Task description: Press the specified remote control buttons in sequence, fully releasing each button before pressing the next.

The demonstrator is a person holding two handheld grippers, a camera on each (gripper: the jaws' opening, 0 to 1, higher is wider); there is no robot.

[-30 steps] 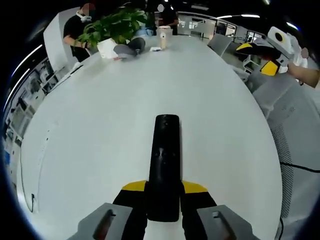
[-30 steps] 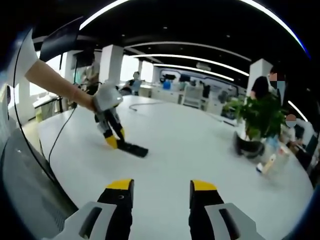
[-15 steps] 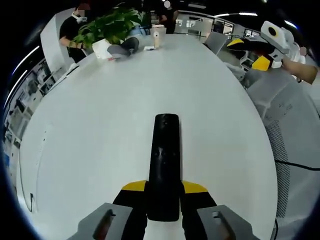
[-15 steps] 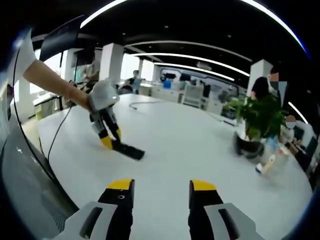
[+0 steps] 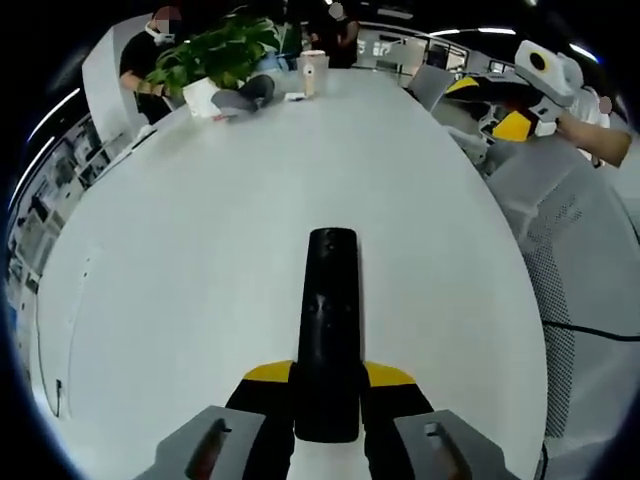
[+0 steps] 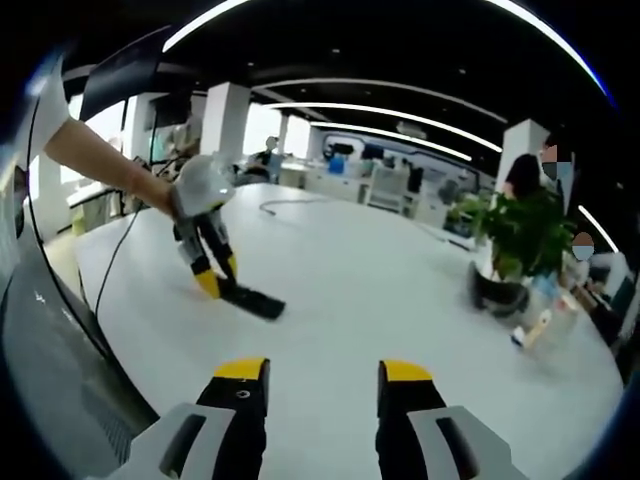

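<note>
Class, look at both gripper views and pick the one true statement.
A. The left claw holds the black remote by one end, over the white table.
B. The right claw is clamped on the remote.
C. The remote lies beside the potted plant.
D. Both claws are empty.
A: in the left gripper view the left claw is closed on the near end of the black remote above the white table; the right claw stands open and empty.

A slim black remote control (image 5: 329,330) (buttons facing up) lies lengthwise between the left gripper's fingers (image 5: 268,375), pinched at its near end, above the white table (image 5: 200,230).
</note>
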